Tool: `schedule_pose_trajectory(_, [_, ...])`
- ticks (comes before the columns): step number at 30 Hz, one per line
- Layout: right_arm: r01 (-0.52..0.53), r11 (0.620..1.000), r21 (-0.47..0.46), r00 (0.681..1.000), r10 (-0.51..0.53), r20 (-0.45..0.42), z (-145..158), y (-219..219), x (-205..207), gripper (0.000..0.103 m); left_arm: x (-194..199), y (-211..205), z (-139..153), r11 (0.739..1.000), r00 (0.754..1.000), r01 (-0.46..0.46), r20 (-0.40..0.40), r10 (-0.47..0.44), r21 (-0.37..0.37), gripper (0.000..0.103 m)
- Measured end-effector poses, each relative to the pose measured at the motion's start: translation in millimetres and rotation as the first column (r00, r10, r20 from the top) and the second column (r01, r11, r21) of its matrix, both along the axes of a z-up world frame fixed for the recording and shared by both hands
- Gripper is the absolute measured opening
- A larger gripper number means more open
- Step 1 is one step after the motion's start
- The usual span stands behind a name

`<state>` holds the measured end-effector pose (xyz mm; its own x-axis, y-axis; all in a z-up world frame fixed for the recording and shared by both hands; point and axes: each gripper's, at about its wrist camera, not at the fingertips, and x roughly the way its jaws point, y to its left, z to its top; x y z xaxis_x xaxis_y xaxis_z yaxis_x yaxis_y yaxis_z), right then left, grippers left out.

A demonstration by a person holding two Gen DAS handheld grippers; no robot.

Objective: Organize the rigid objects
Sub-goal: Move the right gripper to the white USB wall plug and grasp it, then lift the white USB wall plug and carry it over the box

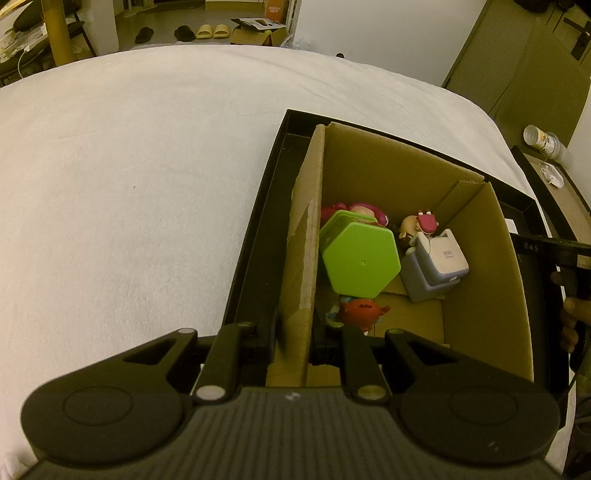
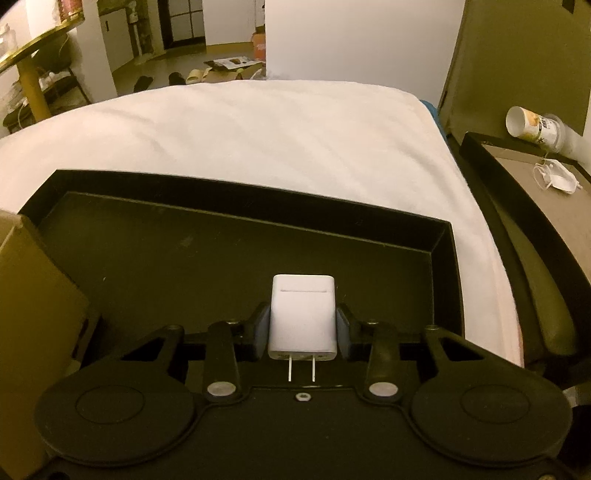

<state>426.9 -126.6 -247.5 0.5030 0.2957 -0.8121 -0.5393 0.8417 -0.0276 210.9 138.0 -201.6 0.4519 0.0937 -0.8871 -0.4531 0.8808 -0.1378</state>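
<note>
My right gripper (image 2: 302,323) is shut on a white plug charger (image 2: 302,314), prongs toward the camera, just above the floor of a black tray (image 2: 439,266). My left gripper (image 1: 295,332) straddles the left cardboard wall (image 1: 304,258) of a cardboard box (image 1: 491,280) that stands in the same black tray (image 1: 258,229); its fingertips are hidden, so I cannot tell its state. In the box lie a green hexagonal container (image 1: 360,258), a grey-white toy (image 1: 436,266), a red toy (image 1: 360,314), a pink plush figure (image 1: 354,211) and a small doll (image 1: 417,225).
The tray sits on a white bedsheet (image 1: 129,184). A nightstand (image 2: 535,177) at the right holds a tipped can (image 2: 535,127) and a face mask (image 2: 557,177). Slippers and cardboard lie on the far floor (image 1: 207,31).
</note>
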Motion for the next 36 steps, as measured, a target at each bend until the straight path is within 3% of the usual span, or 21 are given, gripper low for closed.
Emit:
schedule_pose_trajectory(21, [0.035, 0.999, 0.038, 0.999, -0.034, -0.025, 41.9, -14.7, -37.4, 0.036, -0.6, -0.1, -0.6, 1.000, 1.000, -0.001, 0.000, 0.001, -0.001, 0.014])
schedule_pose_trajectory(36, [0.008, 0.993, 0.117, 1.000, -0.005, -0.021, 76.5, -14.9, -73.3, 0.037, -0.2, -0.5, -0.3, 1.000, 1.000, -0.002, 0.001, 0.002, -0.002, 0.014])
